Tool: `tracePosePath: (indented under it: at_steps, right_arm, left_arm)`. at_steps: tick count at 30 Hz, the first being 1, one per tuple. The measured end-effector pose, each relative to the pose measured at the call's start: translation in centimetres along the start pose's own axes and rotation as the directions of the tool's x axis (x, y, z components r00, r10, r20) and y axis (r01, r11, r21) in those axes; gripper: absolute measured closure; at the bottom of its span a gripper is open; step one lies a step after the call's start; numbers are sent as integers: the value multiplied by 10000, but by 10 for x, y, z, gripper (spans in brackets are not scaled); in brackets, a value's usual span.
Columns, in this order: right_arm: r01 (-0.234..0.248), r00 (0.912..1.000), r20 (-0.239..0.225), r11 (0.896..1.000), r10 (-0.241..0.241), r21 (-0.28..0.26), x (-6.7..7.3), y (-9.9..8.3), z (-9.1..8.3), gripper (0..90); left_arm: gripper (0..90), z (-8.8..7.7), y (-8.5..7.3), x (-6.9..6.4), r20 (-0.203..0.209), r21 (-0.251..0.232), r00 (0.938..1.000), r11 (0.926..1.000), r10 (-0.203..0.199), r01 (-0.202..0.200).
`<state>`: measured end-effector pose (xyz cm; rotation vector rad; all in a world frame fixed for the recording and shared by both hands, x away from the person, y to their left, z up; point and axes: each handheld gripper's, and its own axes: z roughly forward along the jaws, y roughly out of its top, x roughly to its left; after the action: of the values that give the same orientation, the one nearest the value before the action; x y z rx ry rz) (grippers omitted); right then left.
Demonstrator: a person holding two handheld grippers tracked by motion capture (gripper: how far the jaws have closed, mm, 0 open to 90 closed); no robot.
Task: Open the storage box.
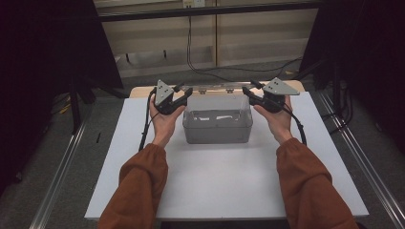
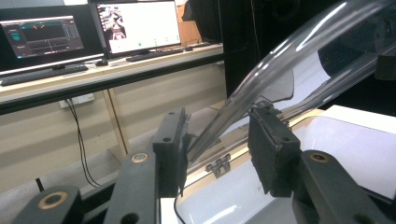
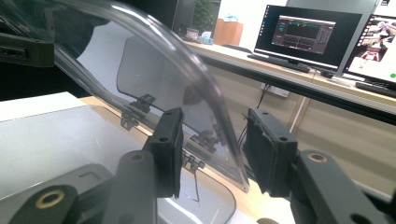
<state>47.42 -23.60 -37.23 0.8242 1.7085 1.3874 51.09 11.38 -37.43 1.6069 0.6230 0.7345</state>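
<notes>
A clear plastic box [image 1: 217,126] stands at the back middle of the white board [image 1: 215,186]. Its hinged clear lid [image 1: 217,98] is swung up at the rear. My left gripper [image 1: 184,90] is at the lid's left end and my right gripper [image 1: 250,88] at its right end. In the left gripper view the lid's curved edge [image 2: 289,51] runs down between the jaws of the left gripper [image 2: 219,140], which stand apart around it. In the right gripper view the lid [image 3: 154,60] likewise passes between the spread jaws of the right gripper [image 3: 212,140]. Both grippers are open.
Small hinges [image 2: 218,164] join the lid to the box's back rim. Behind the table runs a desk with monitors [image 2: 135,25] and a keyboard; cables [image 1: 191,57] hang on the wall below. Metal rails [image 1: 62,171] flank the table on the floor.
</notes>
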Motion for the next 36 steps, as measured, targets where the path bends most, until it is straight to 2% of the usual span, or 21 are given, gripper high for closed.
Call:
tracePosePath:
  at_steps: [8,16,23,26,36]
  right_arm:
    - [-118,9999,-18,9998,118,154,-3,-7,7,571]
    - [-91,9999,108,9998,90,154,-6,-11,12,604]
    - [-340,9994,9,9994,340,37,-9,-9,18,619]
    - [-251,9997,-8,9997,251,32,-9,-8,22,618]
    - [-517,9987,-28,9986,516,-146,-11,-9,24,621]
  left_arm:
    - [588,3,-2,2,-10,94,10000,9999,78,-78]
    - [616,6,2,6,33,272,9991,9987,425,-426]
    - [615,9,2,7,-28,168,9995,9994,299,-298]
    - [617,11,1,9,-43,92,9998,9998,187,-187]
    - [592,22,-4,13,-47,275,9999,9996,95,-94]
